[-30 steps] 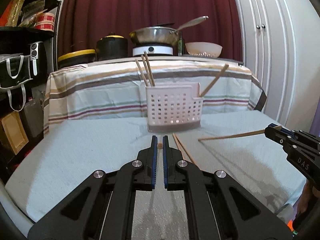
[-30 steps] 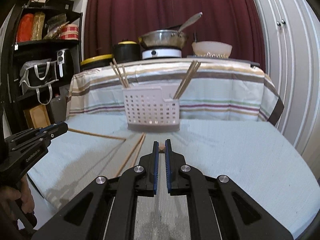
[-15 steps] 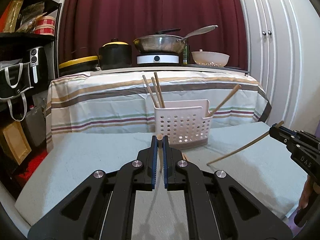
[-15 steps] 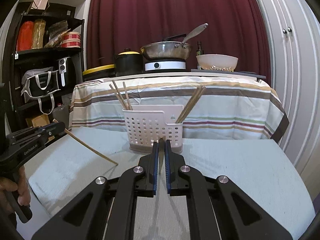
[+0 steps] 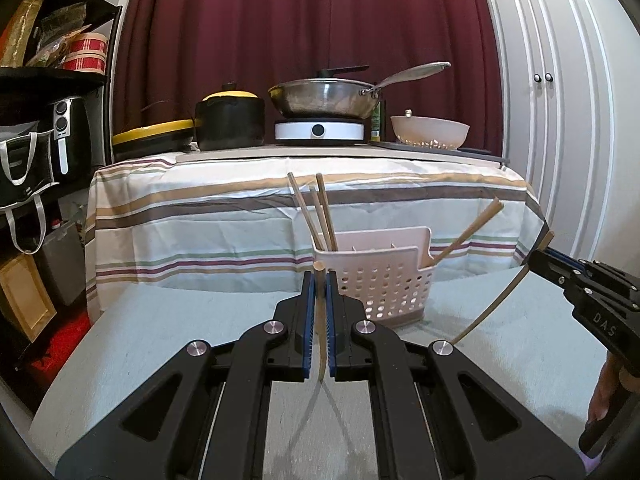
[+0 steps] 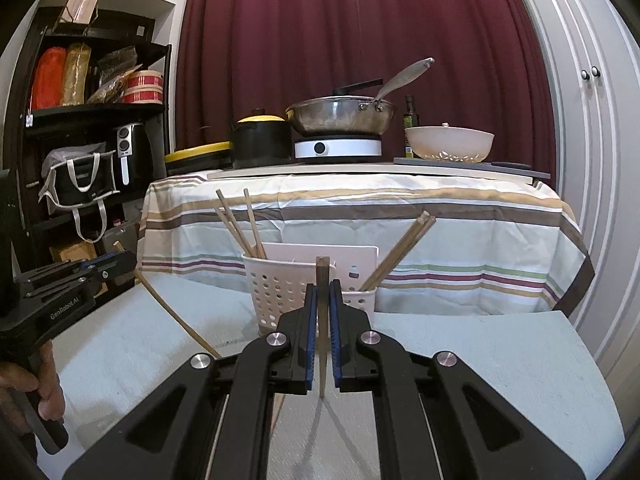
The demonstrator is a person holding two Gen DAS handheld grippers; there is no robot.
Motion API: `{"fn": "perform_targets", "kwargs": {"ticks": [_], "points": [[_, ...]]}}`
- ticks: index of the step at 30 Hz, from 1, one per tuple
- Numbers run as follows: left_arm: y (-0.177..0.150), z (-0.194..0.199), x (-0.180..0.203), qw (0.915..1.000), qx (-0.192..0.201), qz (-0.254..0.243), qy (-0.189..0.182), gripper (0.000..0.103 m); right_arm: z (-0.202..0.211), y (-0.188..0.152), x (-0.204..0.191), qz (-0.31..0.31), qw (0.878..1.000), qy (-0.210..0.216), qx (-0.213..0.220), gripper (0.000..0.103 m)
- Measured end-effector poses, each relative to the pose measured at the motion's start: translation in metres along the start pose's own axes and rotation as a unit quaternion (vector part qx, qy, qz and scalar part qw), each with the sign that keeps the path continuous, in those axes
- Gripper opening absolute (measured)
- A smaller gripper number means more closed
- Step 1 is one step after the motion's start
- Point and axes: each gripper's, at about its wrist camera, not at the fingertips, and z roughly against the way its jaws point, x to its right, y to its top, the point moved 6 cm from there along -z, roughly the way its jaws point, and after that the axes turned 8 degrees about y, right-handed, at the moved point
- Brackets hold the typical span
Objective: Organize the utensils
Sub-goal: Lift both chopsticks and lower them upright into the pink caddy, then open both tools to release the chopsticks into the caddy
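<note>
wooden chopstick (image 5: 320,312) stands pinched upright in the left tool (image 5: 319,280); the right tool (image 6: 322,288) clamps another chopstick (image 6: 322,312), both before the white perforated basket (image 5: 384,284) holding five more sticks.

Even, moderately bright indoor light fills both views. Beneath each gripper, thin forked shadows fall on the pale grey mat (image 5: 160,344), suggesting more than one lamp overhead. The steel pan (image 5: 324,100) carries soft highlights without harsh glare. The black shelf unit (image 6: 100,120) sits in dim shade. Fisheye distortion bows the white cupboard doors (image 5: 560,120) and darkens the corners into a black vignette. Focus is sharp throughout, with no visible motion blur.
</note>
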Motion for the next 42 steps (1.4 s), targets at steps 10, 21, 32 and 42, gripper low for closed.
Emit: {"fn": "perform_targets", "kwargs": {"ticks": [10,21,32,42], "points": [[0.045,0.002,0.008,0.9990,0.021,0.007,-0.039,0.006,0.008,0.036,0.010,-0.020,0.999,0.019,0.030,0.007],[0.141,0.000,0.031,0.9923,0.104,-0.005,-0.067,0.006,0.013,0.116,0.021,0.006,0.994,0.022,0.111,0.007],[0.202,-0.041,0.048,0.9876,0.144,0.003,-0.062,0.006,-0.033,0.152,0.038,0.014,0.992,0.013,0.125,0.007],[0.187,-0.096,0.054,0.9908,0.127,0.003,-0.046,0.006,-0.077,0.127,0.056,0.002,0.997,0.003,0.083,0.007]]}}
